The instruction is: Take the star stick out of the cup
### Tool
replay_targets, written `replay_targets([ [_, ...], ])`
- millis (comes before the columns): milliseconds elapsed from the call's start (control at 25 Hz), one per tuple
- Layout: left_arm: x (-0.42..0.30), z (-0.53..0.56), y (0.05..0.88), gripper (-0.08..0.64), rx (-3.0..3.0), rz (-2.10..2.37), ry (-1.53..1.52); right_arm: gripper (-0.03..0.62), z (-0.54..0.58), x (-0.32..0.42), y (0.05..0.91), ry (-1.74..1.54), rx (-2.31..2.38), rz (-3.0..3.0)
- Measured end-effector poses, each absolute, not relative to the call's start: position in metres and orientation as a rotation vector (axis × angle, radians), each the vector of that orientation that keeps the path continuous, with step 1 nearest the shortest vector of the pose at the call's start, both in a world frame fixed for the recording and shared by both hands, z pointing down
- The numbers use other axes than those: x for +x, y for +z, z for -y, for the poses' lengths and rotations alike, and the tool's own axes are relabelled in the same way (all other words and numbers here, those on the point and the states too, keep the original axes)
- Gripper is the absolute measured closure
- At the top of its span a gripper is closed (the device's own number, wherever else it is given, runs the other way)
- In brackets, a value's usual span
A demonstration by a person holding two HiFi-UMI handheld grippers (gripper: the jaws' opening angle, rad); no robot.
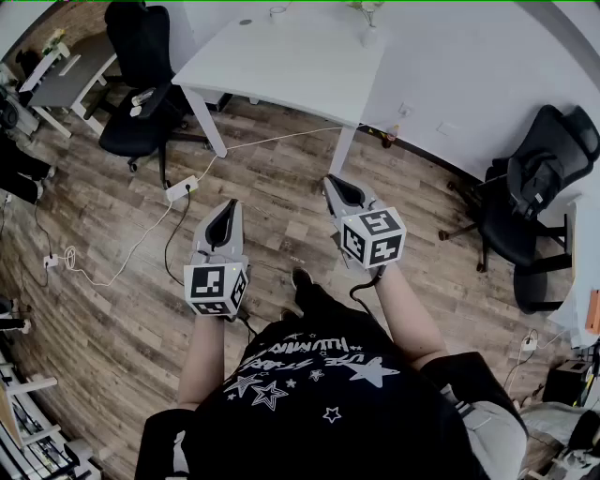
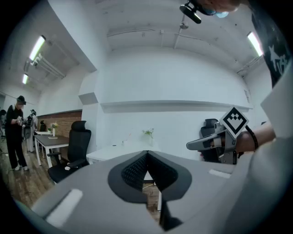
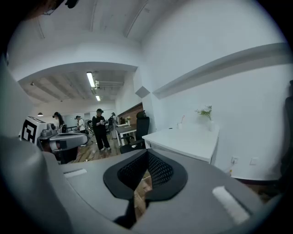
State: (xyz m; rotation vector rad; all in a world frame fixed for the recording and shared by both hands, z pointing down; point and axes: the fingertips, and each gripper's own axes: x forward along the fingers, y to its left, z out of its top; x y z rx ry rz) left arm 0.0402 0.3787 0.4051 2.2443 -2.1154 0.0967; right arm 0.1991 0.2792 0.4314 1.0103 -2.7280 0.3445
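left hand-held gripper (image 1: 227,211), right hand-held gripper (image 1: 336,190): both pinched shut, empty
stick (image 3: 182,119): looks thin and light; grab above cup (image 3: 180,125) rim, i guess

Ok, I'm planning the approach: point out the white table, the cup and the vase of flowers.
white table (image 1: 281,66): head view, bare tabletop.
cup (image 1: 277,13): head view, its rim.
vase of flowers (image 3: 204,111): right gripper view, the blooms.
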Motion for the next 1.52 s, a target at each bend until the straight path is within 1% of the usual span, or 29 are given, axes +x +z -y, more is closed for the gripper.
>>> replay_targets([
  [400,0.039,-0.385,0.406,0.557,2.254,2.103,0.074,0.577,-0.287,0.186,0.43,0.334,0.956,2.75],
  [680,0.026,-0.401,0.414,0.557,2.198,2.121,0.052,0.576,-0.29,0.184,0.433,0.358,0.965,2.747],
  [960,0.004,-0.399,0.431,0.557,2.112,2.143,0.049,0.575,-0.267,0.186,0.455,0.4,0.999,2.704],
  [1240,-0.029,-0.342,0.442,0.557,2.06,2.183,0.084,0.575,-0.198,0.157,0.471,0.393,0.996,2.718],
  [1520,-0.059,-0.234,0.443,0.557,2.042,2.213,0.133,0.575,-0.071,0.127,0.478,0.466,1.023,2.732],
])
